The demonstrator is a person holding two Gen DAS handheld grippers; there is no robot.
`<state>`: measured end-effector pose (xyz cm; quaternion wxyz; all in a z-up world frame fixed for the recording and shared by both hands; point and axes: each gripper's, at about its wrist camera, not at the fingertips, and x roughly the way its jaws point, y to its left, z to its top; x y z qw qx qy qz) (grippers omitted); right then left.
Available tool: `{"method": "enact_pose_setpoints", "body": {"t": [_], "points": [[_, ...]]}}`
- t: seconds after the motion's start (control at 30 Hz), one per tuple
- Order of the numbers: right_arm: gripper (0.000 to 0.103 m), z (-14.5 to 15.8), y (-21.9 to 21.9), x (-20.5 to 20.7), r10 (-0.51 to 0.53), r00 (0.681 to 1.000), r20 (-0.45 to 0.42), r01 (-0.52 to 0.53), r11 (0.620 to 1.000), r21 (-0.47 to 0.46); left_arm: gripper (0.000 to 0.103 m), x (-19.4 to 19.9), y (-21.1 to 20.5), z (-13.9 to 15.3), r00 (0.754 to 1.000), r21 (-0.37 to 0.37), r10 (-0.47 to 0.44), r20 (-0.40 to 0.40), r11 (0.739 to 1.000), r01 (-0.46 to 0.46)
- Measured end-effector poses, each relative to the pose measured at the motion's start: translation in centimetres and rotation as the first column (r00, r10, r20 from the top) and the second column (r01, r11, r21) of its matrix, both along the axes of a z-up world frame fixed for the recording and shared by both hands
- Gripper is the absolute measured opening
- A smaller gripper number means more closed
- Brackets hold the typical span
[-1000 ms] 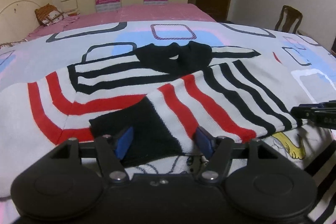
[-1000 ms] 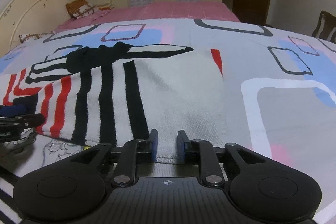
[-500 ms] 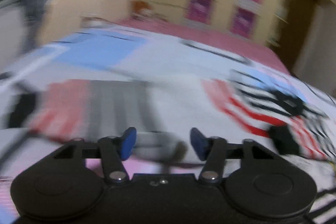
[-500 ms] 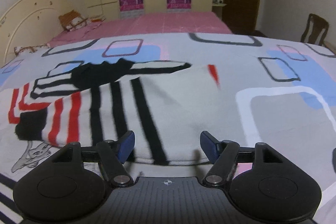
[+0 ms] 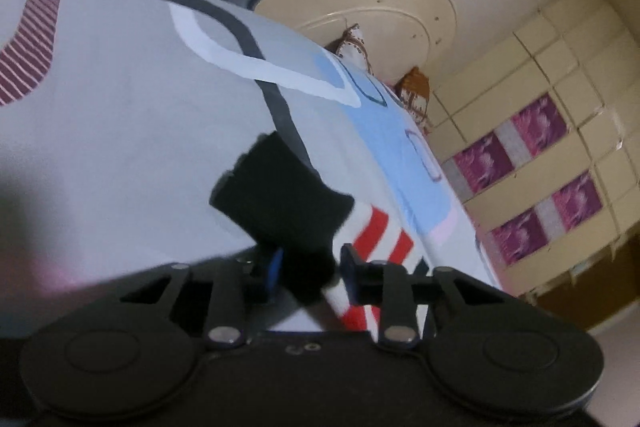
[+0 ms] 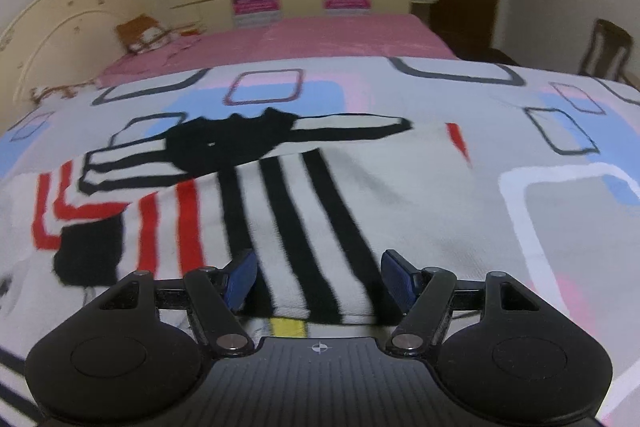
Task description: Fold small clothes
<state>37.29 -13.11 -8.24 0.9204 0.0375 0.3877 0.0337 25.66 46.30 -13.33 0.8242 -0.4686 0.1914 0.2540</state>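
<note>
Change, left view: the left gripper (image 5: 308,273) now faces a different part of the garment, the black cuff (image 5: 280,203) of the other, unfolded sleeve, with the room tilted steeply in its view; a second ago it sat at the near sleeve end already laid across the body.
Change, right view: the right gripper (image 6: 318,281) no longer pinches the hem; a second ago its blades were nearly together on the white edge.
Meaning for the task: one sleeve fold appears finished and let go; judged from this, the second sleeve is the step in hand.
Left jaws: they have just been closing, narrow but not met, with the black cuff between the blades; whether the pads already press the cloth is unclear, though the cuff fills most of the gap.
Right jaws: released and wide, hovering over the black stripes near the hem, gripping nothing.
Garment: the striped sweater (image 6: 280,195) lies flat on the patterned bedspread (image 6: 560,211), collar away from the camera, one sleeve folded over the chest.
Background: a pink sheet (image 6: 280,39) lies beyond.
</note>
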Motion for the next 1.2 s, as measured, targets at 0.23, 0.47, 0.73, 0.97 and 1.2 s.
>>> {"method": "enact_pose_setpoints", "body": {"t": [0.23,0.47,0.73,0.97,1.2], "points": [[0.068,0.2,-1.3,-0.2,-0.065,0.998,0.002,0.065,0.998,-0.016,0.005,0.9,0.2,0.4,1.0,0.048,-0.028,-0.008,0.998,0.028],[0.068,0.1,-1.9,-0.7,-0.075,0.997,0.003,0.075,0.997,-0.001,0.005,4.8,-4.2,3.6,0.985,0.178,-0.173,-0.003,0.969,0.171],[0.068,0.7,-3.3,-1.3,-0.083,0.996,0.017,0.083,0.996,0.019,0.005,9.6,-13.1,6.5,0.905,0.284,-0.424,-0.019,0.866,0.412],[0.068,1.0,-5.2,-1.8,-0.097,0.995,0.019,0.096,0.994,0.051,0.005,14.5,-24.3,6.9,0.764,0.355,-0.636,-0.112,0.692,0.629],[0.068,1.3,-7.2,-2.5,-0.089,0.996,0.009,0.088,0.993,0.077,0.005,18.3,-34.9,4.7,0.582,0.364,-0.759,-0.291,0.475,0.801]]}}
